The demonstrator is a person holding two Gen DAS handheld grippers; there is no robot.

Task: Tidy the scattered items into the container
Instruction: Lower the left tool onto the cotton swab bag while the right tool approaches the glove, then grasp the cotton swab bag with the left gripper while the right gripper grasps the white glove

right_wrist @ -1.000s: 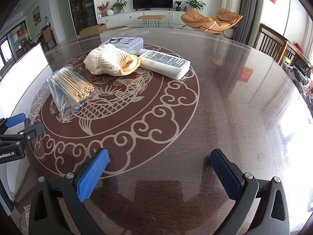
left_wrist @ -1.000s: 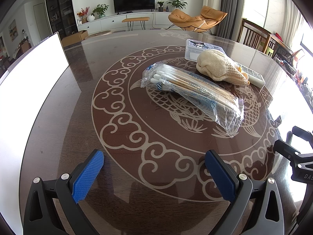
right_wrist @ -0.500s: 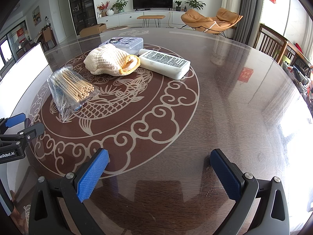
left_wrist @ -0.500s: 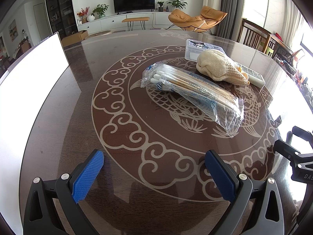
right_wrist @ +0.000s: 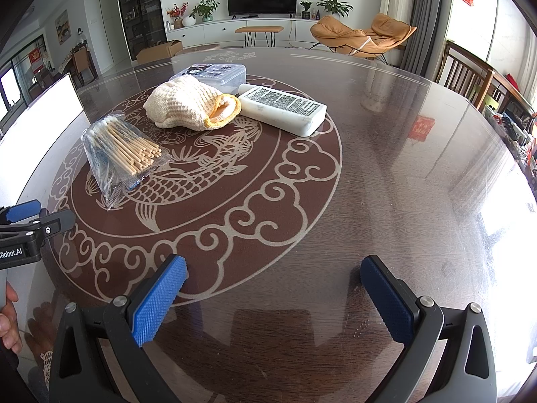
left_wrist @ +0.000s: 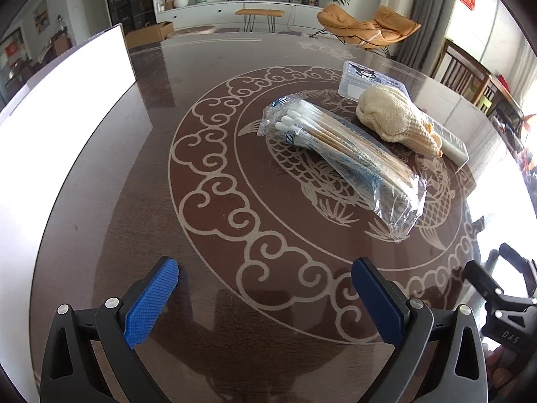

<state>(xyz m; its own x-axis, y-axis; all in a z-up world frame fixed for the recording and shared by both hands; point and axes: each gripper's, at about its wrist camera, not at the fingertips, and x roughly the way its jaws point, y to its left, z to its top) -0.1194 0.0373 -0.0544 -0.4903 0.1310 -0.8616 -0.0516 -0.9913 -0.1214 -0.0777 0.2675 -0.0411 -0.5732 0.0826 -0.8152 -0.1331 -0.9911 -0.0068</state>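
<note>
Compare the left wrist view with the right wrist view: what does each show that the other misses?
Only the left wrist view shows the open left gripper from behind and the white cotton tips in the clear bag of wooden swabs.

Only the right wrist view shows the open right gripper from behind, the printed label on the white flat bottle, and the orange-lined opening of the cream knitted glove.

Both show the swab bag, glove, bottle, the clear lidded plastic box and the dark patterned table.
</note>
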